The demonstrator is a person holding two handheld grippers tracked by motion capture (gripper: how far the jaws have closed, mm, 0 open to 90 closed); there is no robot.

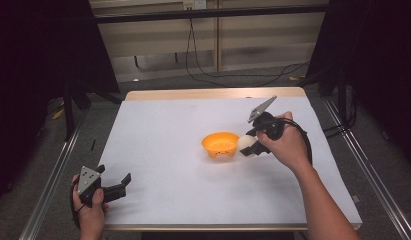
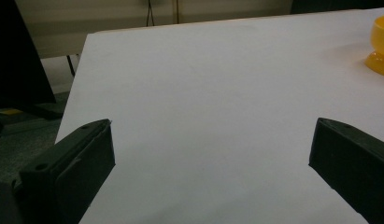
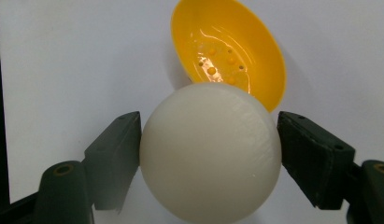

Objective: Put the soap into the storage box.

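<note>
An orange bowl (image 1: 220,144) stands near the middle of the white table sheet (image 1: 168,150). My right gripper (image 1: 247,147) is shut on a white ball (image 1: 246,144) and holds it just right of the bowl's rim. In the right gripper view the white ball (image 3: 210,151) sits pressed between the two black pads, with the orange bowl (image 3: 229,51) beyond it, a few small drops on its bottom. My left gripper (image 1: 124,185) rests at the table's near left corner, its jaws wide apart and nothing between them; its own view has the left gripper (image 2: 210,144) over bare sheet.
The orange bowl (image 2: 380,44) appears at the far right edge of the left gripper view. Dark stands and cables (image 1: 233,75) lie on the floor beyond the table's far edge. Metal rails (image 1: 53,175) run along both sides of the table.
</note>
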